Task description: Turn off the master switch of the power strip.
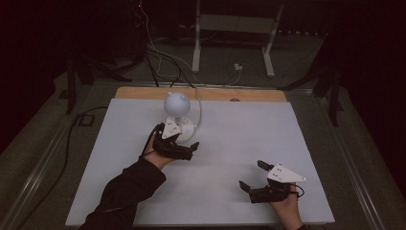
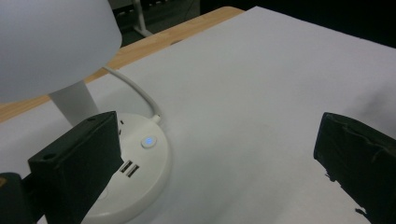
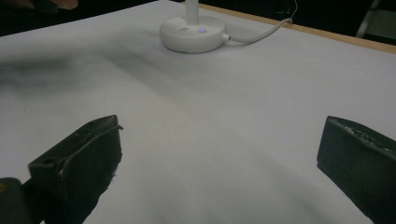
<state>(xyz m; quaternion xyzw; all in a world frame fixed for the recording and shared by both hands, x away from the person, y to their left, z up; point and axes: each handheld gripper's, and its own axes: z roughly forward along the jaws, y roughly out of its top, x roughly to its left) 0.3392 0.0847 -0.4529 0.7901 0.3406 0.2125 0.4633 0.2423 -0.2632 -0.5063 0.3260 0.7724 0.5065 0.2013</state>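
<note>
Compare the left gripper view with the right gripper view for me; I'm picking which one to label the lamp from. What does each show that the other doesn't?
Left gripper view alone: the lamp's white shade and two slots in the side of the base.
Right gripper view alone: the whole round base, seen from farther off, and its cord running to the table's wooden edge.
Both: the lit button, the stem, the white table surface, and open black jaws.

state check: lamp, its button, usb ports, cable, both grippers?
Lamp: upright on the table, shade unlit.
Button: glowing blue on the base.
USB ports: both empty.
Cable: plugged into the base.
Left gripper: open, at the base, holding nothing.
Right gripper: open, empty, away from the lamp.
</note>
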